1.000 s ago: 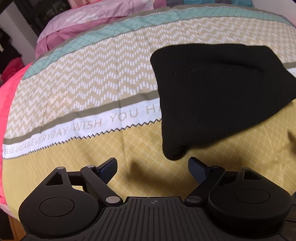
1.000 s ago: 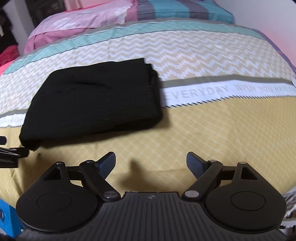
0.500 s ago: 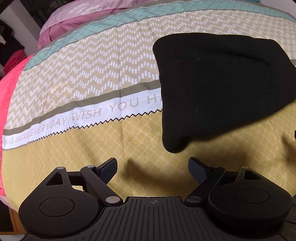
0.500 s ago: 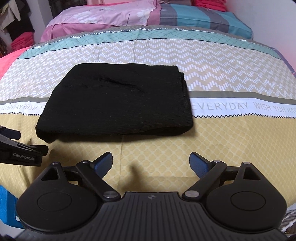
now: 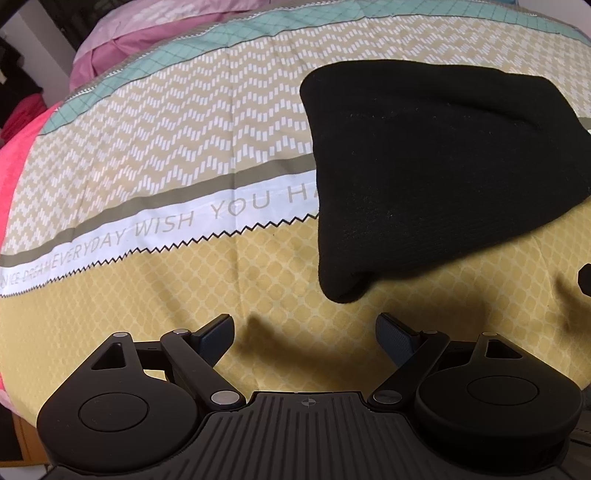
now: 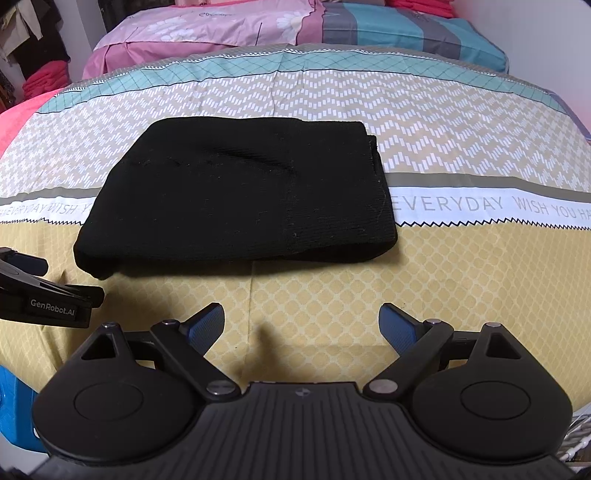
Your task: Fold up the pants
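The black pants [image 6: 243, 195] lie folded into a compact rectangle on the patterned bedspread [image 6: 443, 280]. In the left wrist view the pants [image 5: 424, 173] sit ahead and to the right. My left gripper [image 5: 304, 330] is open and empty, just short of the pants' near left corner. It also shows in the right wrist view [image 6: 44, 295] at the left edge. My right gripper [image 6: 303, 326] is open and empty, hovering over the yellow part of the bedspread in front of the pants.
Pink and striped bedding [image 6: 258, 26] lies at the head of the bed. A pink blanket [image 5: 14, 155] hangs along the left side. Red folded clothes [image 6: 44, 79] are stacked far left. The bed's front edge runs just below both grippers.
Both grippers have drawn back from the folded pants, and the right wrist view has swung left so the pants now sit in its centre. Both stay open.
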Available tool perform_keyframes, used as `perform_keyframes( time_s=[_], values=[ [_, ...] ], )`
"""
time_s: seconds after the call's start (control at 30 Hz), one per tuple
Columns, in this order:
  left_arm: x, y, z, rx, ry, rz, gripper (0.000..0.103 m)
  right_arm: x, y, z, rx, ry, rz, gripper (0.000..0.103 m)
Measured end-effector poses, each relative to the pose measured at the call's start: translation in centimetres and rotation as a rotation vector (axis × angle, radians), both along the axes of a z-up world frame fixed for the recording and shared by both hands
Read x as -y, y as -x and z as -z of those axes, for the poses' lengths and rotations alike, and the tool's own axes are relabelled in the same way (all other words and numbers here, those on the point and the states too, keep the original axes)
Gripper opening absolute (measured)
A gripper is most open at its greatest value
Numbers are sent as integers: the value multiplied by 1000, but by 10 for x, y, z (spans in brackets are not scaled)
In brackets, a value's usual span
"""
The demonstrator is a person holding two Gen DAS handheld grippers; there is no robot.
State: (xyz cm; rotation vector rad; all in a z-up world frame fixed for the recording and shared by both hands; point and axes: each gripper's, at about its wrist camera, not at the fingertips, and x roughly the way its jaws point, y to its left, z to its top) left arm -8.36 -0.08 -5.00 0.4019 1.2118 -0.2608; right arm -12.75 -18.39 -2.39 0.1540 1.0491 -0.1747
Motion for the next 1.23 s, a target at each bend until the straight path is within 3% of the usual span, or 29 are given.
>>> perform_keyframes(
  time_s=[0.8,1.23],
  values=[
    [-5,-2,0,-21,40,-11,103,-8,-3,1,4,-1,-28,92],
    [-3,-3,1,-23,25,-7,103,-10,-5,4,-2,-11,-36,93]
  ],
)
